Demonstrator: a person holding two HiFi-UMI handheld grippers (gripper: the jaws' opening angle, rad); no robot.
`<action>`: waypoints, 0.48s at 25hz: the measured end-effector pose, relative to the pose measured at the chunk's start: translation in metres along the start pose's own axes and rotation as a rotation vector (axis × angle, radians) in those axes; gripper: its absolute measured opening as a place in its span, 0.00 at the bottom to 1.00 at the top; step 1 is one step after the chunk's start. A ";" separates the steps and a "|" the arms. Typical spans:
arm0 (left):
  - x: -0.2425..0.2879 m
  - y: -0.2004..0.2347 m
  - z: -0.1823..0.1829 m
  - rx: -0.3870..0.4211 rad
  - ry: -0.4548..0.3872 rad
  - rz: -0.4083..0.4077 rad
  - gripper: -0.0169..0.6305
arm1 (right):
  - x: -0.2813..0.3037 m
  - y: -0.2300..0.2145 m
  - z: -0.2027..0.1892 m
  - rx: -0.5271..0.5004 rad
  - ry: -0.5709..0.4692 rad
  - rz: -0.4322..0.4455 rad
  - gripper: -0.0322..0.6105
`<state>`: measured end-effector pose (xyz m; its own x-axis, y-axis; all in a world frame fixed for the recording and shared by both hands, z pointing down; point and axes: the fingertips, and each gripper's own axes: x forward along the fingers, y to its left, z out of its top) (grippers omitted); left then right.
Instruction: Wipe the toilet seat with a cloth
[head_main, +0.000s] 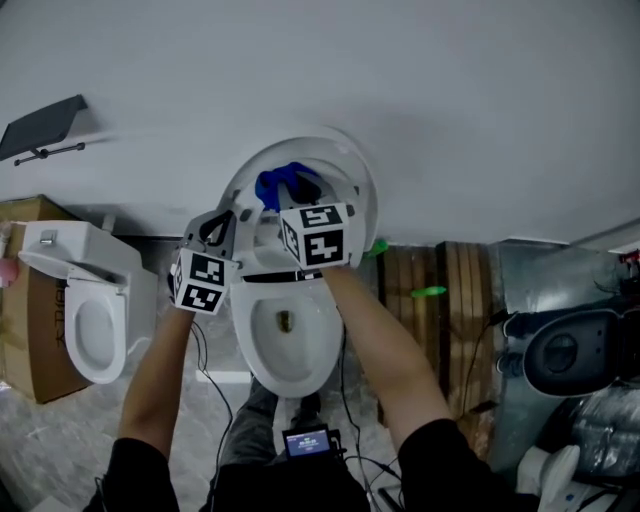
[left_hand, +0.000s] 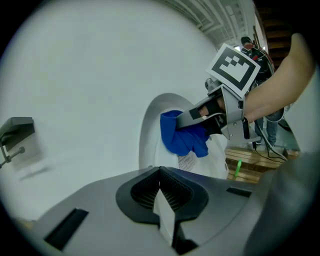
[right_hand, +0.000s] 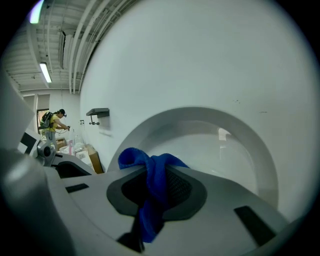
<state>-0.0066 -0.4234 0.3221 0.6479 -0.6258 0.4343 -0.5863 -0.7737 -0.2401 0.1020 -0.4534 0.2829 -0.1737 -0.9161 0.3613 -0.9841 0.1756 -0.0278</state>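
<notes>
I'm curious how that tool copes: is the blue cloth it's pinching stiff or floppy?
Probably floppy: the blue fabric cloth bunches above and hangs limp below the jaws of the right hand-held gripper. It is likely light too, since one small pinch holds all of it.

Raised toilet lid (head_main: 350, 170) walls off the front; bowl (head_main: 300, 360) open below

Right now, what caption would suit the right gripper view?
Right tongs clamp a blue cloth before the upturned toilet lid.
</notes>
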 end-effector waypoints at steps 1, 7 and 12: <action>0.000 -0.001 -0.002 -0.003 0.003 -0.001 0.04 | 0.001 0.004 -0.001 -0.001 0.001 0.006 0.15; -0.003 -0.005 -0.019 -0.030 0.020 0.004 0.04 | 0.010 0.028 -0.012 -0.047 0.021 0.052 0.15; -0.007 -0.005 -0.042 -0.068 0.037 0.013 0.05 | 0.020 0.059 -0.032 -0.065 0.055 0.101 0.15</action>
<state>-0.0283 -0.4112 0.3571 0.6228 -0.6305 0.4633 -0.6268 -0.7564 -0.1868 0.0421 -0.4500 0.3182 -0.2675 -0.8720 0.4100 -0.9569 0.2903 -0.0070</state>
